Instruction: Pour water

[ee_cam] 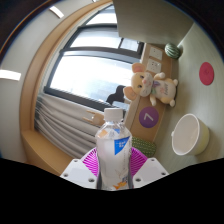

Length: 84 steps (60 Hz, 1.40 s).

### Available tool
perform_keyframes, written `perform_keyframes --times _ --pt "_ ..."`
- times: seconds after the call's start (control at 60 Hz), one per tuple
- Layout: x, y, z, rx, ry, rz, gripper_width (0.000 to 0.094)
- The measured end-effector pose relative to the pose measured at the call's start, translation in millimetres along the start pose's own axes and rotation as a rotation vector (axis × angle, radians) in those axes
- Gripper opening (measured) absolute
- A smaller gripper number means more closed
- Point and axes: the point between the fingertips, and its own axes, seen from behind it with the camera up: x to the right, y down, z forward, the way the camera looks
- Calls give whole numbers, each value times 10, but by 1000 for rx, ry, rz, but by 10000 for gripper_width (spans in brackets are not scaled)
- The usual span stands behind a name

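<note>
Between the two fingers, at six o'clock in the gripper view, stands a clear plastic bottle [113, 148] with a white cap and a blue label around its body. The gripper [113, 170] grasps it: the pink pads [92, 163] press against the bottle on both sides, one at seven o'clock of the label and the other at five o'clock. The whole scene is tilted, so the bottle is raised off the table and its cap points toward the windows.

At three o'clock from the bottle, well apart from it, sits a white cup [188, 135] on the wooden table [165, 105], its mouth open toward the camera. Between bottle and cup, near two o'clock of the bottle's cap, lies a round purple coaster [149, 117] marked with a white figure. Just beyond the coaster, at one o'clock, two stuffed bears [153, 87] sit together on the table, pale and tan. Farther along the table, beyond the bears, stands a small green object [174, 49]; what it is cannot be told. At three o'clock of the bears a round pink disc [206, 72] lies apart from the rest.

From nine to twelve o'clock runs a row of bright windows [95, 65] with dark frames, pale blinds [55, 122] bunched below them at nine o'clock. A ceiling light [10, 75] shows at ten o'clock.
</note>
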Motion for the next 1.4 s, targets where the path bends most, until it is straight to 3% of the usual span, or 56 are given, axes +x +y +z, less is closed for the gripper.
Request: perform_keyframes --times 0.15,0.233,0.417,0.6,0.833,1.133,1.267,1.4 --pt "-350 -197 -60 -34 24 -601 373" --pt "-434 -437 -63 -37 90 -862 374" --pt "-335 -1350 -150 89 310 -1240 371" --pt "146 -2155 -313 148 494 -1332 374" --pt "1256 -2689 -418 130 667 -1264 373" --pt "2077 -2748 -446 97 696 -1217 391" --pt "2047 -2785 -503 176 642 -1184 391" --pt "2046 -2755 -466 162 646 -1218 451"
